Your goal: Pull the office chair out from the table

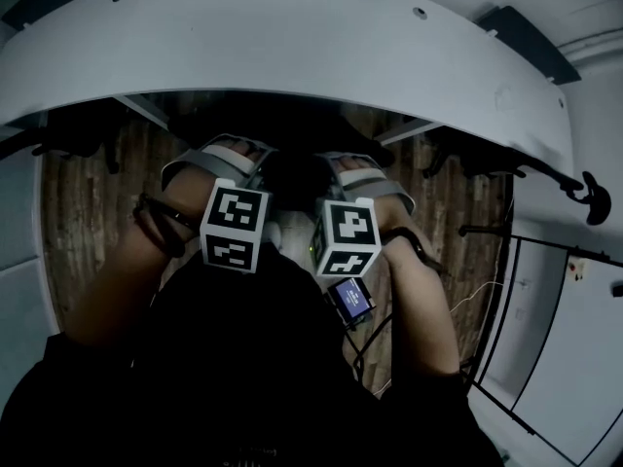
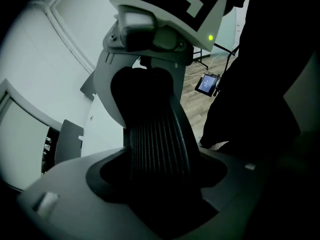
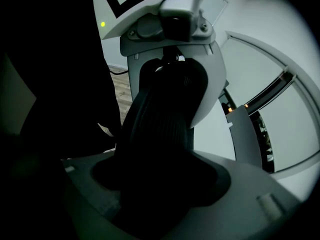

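Though dim, curved smooth white table point(image 1: 292, 52).

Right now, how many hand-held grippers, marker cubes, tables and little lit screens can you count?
Hand-held grippers: 2
Marker cubes: 2
Table: 1
Little lit screen: 1
Total: 6

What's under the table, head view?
Wood-plank floor, with a black wheeled base at far left and another at right. In the middle are the left gripper and right gripper. The office chair between them is a dark mass, its seat and base in shadow.
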### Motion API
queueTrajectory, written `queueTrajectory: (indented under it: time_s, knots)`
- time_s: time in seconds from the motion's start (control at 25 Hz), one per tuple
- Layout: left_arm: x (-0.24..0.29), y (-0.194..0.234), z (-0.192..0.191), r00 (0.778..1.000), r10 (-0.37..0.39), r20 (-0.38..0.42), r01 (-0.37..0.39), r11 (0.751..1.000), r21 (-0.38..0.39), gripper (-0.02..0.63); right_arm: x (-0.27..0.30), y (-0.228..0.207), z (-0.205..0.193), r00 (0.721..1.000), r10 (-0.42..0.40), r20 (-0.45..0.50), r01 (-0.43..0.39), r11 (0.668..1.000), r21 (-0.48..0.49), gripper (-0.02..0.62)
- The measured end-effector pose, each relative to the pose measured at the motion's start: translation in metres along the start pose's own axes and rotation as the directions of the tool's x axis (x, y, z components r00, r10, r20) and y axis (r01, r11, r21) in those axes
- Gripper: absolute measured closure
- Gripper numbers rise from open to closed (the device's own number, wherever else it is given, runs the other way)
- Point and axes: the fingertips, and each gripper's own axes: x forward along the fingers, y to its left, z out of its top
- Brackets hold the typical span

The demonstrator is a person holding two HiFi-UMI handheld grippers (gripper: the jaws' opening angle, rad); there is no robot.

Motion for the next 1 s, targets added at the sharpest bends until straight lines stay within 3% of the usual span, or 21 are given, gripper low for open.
queueTrajectory:
  time_s: [0.28, 0.52, 0.8, 1.0]
  knots:
    - [0.003, -0.011, 0.002, 0.997, 0.075, -0.032, -0.075, 0.997, -0.011, 0.279, 0.003, 0.016, -0.004, 0.999, -0.042, -0.008, 0.042, 0.997, -0.059, 0.279]
    - [-0.002, -0.038, 0.011, 0.998, 0.051, -0.036, -0.052, 0.998, -0.027, 0.278, -0.002, 0.040, 0.002, 0.999, -0.045, -0.010, 0.045, 0.997, -0.061, 0.279]
    - [-0.026, -0.111, 0.030, 0.999, 0.043, -0.013, -0.043, 0.999, 0.014, 0.279, -0.027, 0.113, 0.037, 1.000, 0.006, 0.007, -0.006, 1.000, -0.008, 0.275]
    - [-0.048, -0.180, 0.030, 0.998, 0.053, -0.019, -0.051, 0.994, 0.092, 0.279, -0.040, 0.171, 0.075, 1.000, 0.023, 0.001, -0.023, 0.999, 0.038, 0.274]
